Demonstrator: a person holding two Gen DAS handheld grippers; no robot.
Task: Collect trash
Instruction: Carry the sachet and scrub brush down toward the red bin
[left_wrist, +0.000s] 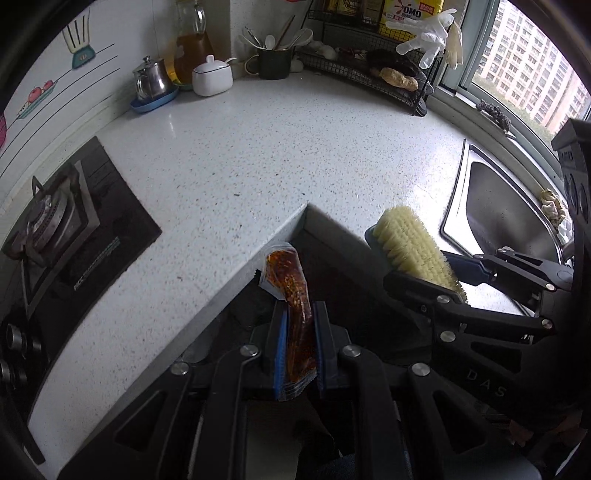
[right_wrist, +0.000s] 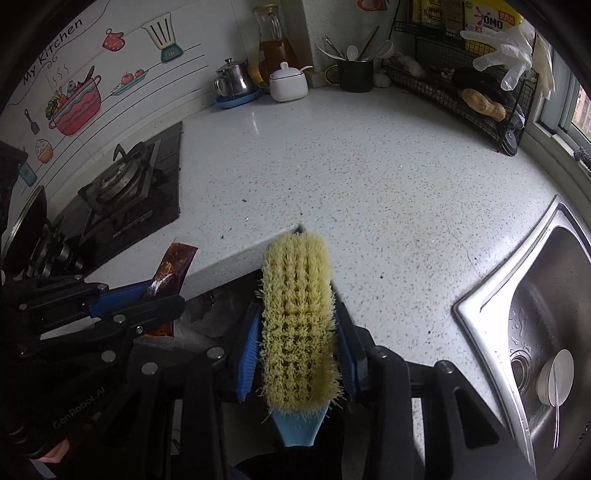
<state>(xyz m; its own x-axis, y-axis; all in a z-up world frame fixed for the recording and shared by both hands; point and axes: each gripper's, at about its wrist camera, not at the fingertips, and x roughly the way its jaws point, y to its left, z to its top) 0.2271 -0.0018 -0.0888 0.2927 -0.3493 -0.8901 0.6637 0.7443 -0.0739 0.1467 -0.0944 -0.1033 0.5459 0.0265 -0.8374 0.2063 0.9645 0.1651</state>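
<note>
Left wrist view: left gripper (left_wrist: 298, 321) pinches a sauce packet (left_wrist: 291, 291), clear film with red-brown oily filling. The blue pads press on the packet's lower part; the upper part sticks up past the fingertips, bent slightly left. The packet hangs over the inner corner of the counter (left_wrist: 258, 155), off its edge, above a dark gap.

Right gripper (left_wrist: 424, 273) enters from the right, clamped on a brush (left_wrist: 410, 251) with pale yellow bristles and a blue back. Gripper tips near each other, not touching.

Right wrist view: brush (right_wrist: 299, 325) lies lengthwise between the jaws, bristles facing the camera, blue handle end (right_wrist: 297, 428) toward the lens. The jaws stand partly apart, blue pads against the brush's sides. The bristle tip reaches the counter corner. The left gripper (right_wrist: 162, 299) with the packet (right_wrist: 171, 271) shows at left.

Surroundings: speckled white counter, bare in the middle. Gas hob (right_wrist: 125, 192) at left. Steel sink (right_wrist: 535, 332) at right, a white object near its drain. Against the back wall: steel pot (right_wrist: 232, 79) on a blue dish, oil jar (right_wrist: 275, 48), white lidded bowl (right_wrist: 288, 83), dark cup (right_wrist: 354, 75) of utensils. Wire rack (right_wrist: 461, 85) in the corner, a clear glove (right_wrist: 511, 55) hanging from it.
</note>
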